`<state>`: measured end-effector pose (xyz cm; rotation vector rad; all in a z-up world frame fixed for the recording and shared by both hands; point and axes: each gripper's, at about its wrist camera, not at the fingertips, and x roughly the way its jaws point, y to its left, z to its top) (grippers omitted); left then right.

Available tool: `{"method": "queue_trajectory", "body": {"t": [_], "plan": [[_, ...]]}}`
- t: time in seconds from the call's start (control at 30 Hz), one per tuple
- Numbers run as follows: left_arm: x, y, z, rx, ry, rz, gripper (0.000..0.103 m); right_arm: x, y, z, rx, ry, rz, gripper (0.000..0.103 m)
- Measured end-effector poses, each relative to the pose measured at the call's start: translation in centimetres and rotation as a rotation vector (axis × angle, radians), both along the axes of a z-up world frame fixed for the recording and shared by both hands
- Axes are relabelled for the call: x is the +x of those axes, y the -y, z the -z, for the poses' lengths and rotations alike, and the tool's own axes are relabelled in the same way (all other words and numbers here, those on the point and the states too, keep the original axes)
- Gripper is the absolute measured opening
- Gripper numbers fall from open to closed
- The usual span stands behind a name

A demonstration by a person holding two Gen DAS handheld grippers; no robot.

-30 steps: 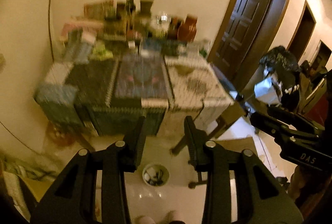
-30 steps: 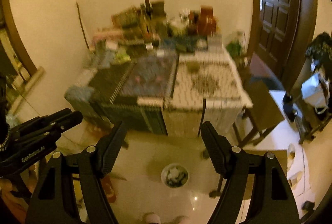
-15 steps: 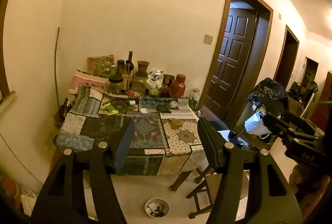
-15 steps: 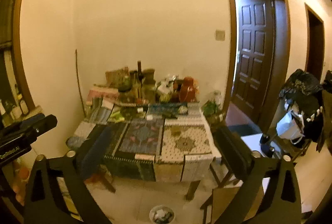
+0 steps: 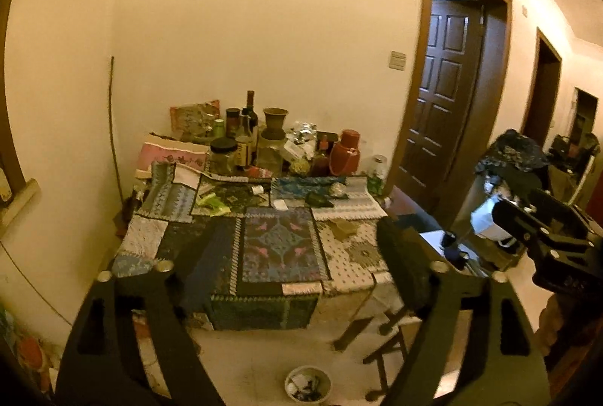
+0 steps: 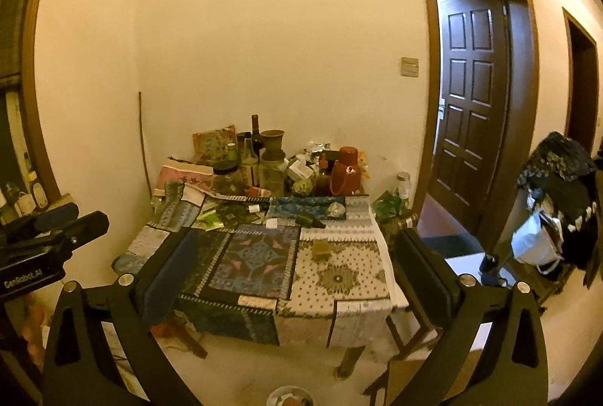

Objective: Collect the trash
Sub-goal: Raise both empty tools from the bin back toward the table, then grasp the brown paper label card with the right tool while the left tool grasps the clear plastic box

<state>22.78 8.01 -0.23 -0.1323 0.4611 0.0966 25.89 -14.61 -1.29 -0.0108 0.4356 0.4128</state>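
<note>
I hold both left tongs (image 5: 297, 259) and right tongs (image 6: 297, 263) wide open and empty, their jaws just opened, well short of the crumpled wrapper (image 6: 321, 250) ahead on the bench (image 6: 339, 293), nearer the right.

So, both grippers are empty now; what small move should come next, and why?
Probably bring the right gripper forward toward the crumpled brownish scrap on the table. Both grippers' fingers have just been opening with nothing between them, and the scrap lies loose near the front edge.
</note>
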Motion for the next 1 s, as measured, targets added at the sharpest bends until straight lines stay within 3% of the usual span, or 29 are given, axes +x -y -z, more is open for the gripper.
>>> {"method": "queue_trajectory", "body": {"t": [0.23,0.47,0.77,1.0], "plan": [[7.3,1.2,0.1,0.062,0.0,-0.06,0.098,7.3,0.6,1.4,-0.028,-0.077,-0.022,0.103],[13.6,1.7,1.2,0.017,-0.022,-0.133,0.099,14.9,1.4,4.2,-0.088,-0.197,-0.081,0.103],[20.0,0.4,5.4,-0.009,-0.159,-0.196,0.099,22.0,-0.8,10.5,-0.131,-0.431,-0.155,0.103],[24.8,-3.0,9.0,-0.07,-0.248,-0.188,0.099,26.6,-4.5,15.2,-0.143,-0.59,-0.151,0.103]]}}
